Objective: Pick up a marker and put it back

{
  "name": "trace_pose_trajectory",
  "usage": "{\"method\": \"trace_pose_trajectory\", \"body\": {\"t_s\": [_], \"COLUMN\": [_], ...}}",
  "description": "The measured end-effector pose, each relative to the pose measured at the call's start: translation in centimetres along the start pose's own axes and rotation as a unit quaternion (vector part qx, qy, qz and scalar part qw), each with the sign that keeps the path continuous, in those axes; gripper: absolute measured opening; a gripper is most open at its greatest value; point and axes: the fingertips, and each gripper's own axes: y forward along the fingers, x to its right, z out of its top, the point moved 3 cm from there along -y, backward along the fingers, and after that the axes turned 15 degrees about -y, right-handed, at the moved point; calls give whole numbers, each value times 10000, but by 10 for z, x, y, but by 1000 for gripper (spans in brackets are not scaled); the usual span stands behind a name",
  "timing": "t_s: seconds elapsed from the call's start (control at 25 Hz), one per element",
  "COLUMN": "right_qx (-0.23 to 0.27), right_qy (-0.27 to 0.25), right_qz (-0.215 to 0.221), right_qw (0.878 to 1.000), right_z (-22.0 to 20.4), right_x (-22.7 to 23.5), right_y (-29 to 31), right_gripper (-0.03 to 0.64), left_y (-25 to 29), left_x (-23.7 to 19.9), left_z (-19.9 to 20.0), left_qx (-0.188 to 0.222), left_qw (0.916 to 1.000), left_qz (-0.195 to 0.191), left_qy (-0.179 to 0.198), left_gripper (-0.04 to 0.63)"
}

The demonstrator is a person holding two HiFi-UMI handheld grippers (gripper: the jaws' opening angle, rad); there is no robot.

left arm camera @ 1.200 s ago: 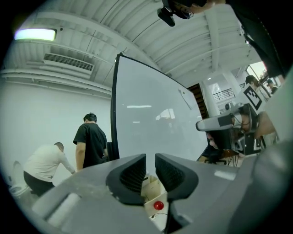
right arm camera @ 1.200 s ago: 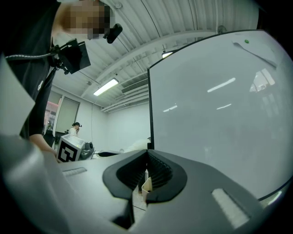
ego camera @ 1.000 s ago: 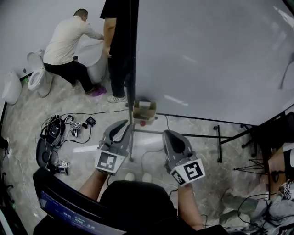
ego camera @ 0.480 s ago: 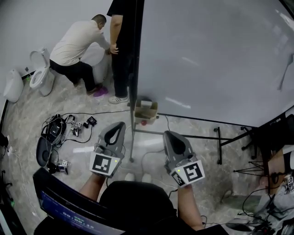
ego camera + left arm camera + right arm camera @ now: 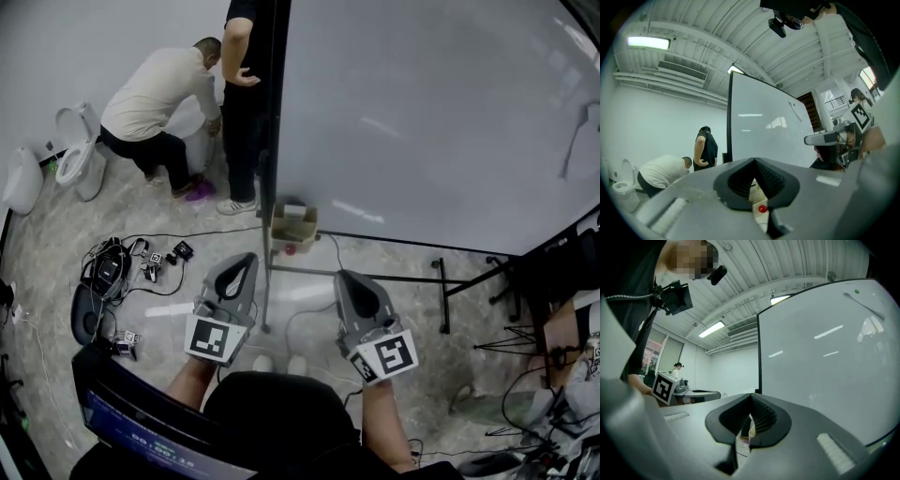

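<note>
Head view: two grippers side by side, left gripper [image 5: 247, 260] and right gripper [image 5: 350, 277]. One whiteboard [image 5: 422, 112] stands ahead, with one cardboard box [image 5: 293, 225] at its foot. Two people are beyond its left edge, a bending person [image 5: 155, 89] and a standing person [image 5: 246, 94]. What looks like the marker [image 5: 574, 145] clings far right on the board, well apart from both grippers.

Left gripper view: fingers [image 5: 771, 177] together, empty.

Right gripper view: fingers [image 5: 761, 417] together, empty.

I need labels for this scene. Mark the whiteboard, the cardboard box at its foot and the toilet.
whiteboard [image 5: 422, 122], head view, middle of its blank face.
cardboard box [image 5: 293, 232], head view, its near wall.
toilet [image 5: 75, 166], head view, its bowl.
</note>
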Motion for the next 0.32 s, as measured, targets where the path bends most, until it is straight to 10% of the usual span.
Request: {"method": "trace_pose_trajectory", "body": {"t_s": [0.32], "right_qx": [12], "right_qy": [-73], "right_qz": [-65], "right_qw": [10000], "right_z": [7], "right_x": [-12], "right_y": [-3], "right_gripper": [8], "left_y": [-12], "left_x": [-3], "left_z": [4], "left_qx": [8], "left_qw": [10000], "left_qz": [-73], "left_qy": [-23], "left_gripper": [3]}}
